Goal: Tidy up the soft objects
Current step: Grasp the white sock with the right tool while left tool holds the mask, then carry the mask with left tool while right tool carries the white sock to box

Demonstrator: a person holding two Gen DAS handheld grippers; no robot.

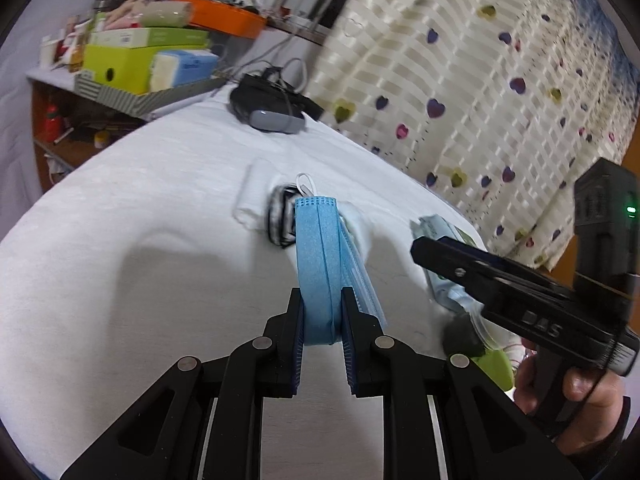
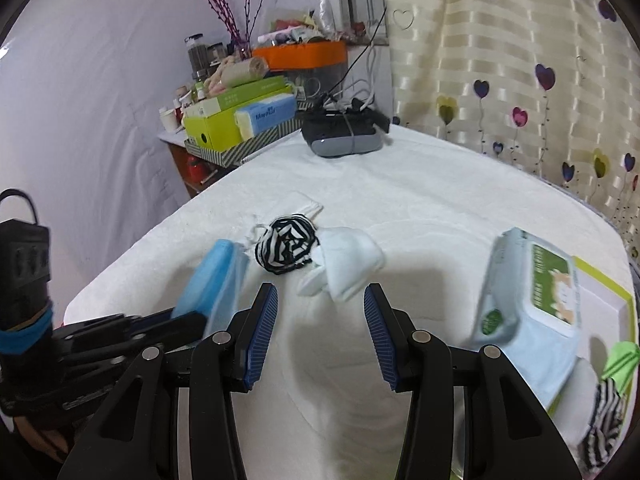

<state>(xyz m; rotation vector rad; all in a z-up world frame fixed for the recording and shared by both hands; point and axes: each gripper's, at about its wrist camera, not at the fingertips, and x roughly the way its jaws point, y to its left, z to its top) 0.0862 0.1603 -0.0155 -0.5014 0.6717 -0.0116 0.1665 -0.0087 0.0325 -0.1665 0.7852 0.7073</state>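
Mask stack (image 1: 320,264), blue, pinched edge-on in left gripper (image 1: 322,320), held up left of striped sock ball (image 2: 286,250); light, floppy, layers could fan out, so grip near the folded spine. One white roll (image 2: 306,204) behind the ball, one white sock (image 2: 344,268) touching its right. Right gripper (image 2: 320,336) wide apart, empty, near that sock. One wipes pack (image 2: 532,292) far right.
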